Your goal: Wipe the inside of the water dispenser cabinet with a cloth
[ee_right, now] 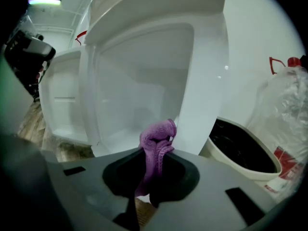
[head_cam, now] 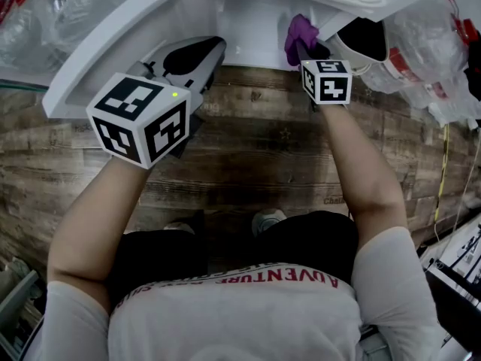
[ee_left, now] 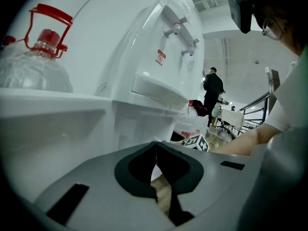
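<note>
The white water dispenser (head_cam: 263, 10) stands ahead with its lower cabinet (ee_right: 139, 81) open and its door (ee_right: 62, 100) swung to the left. In the head view a purple cloth (head_cam: 301, 34) bunches at the tip of my right gripper (head_cam: 307, 50), just at the cabinet's mouth. The right gripper view shows the cloth (ee_right: 156, 146) pinched upright in the right gripper (ee_right: 147, 184), in front of the bare white interior. My left gripper (head_cam: 201, 54) hangs beside the open door (head_cam: 113, 47). In its own view the left gripper (ee_left: 155, 170) is shut with nothing in it.
A white bin with a black inside (ee_right: 245, 150) stands right of the cabinet, by a red-capped water bottle (ee_right: 288, 109). Another bottle (ee_left: 43, 57) sits left of the dispenser. Wood-look floor (head_cam: 255, 149) lies underfoot. Cables (head_cam: 443, 171) run at the right. A person (ee_left: 211, 88) stands far off.
</note>
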`<state>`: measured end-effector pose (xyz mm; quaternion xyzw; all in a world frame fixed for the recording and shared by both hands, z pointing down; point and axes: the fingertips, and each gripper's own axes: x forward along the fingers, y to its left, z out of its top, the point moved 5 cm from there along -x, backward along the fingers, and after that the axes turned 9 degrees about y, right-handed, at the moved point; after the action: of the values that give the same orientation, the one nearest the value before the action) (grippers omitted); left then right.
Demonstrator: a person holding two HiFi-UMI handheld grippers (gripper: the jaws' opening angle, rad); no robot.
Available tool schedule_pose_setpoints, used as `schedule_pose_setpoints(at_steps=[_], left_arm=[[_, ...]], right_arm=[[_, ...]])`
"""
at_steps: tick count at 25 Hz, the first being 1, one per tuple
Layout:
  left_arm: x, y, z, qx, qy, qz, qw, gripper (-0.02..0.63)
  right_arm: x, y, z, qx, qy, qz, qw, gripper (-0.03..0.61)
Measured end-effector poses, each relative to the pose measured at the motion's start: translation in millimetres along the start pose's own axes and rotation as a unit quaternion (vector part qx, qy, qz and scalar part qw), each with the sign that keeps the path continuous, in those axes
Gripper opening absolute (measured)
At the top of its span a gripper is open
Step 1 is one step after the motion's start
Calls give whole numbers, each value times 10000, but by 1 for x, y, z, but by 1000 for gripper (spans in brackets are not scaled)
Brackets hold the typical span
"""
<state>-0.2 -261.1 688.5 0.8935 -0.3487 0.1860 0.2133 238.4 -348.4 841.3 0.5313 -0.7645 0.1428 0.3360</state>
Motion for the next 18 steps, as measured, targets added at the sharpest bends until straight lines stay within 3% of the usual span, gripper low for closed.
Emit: schedule_pose_setpoints(at_steps=[18], left_arm=[[-5, -4, 3, 66, -39, 9, 10000, 28]], right_arm=[[-76, -18, 80, 149, -1378, -126, 9903, 63]])
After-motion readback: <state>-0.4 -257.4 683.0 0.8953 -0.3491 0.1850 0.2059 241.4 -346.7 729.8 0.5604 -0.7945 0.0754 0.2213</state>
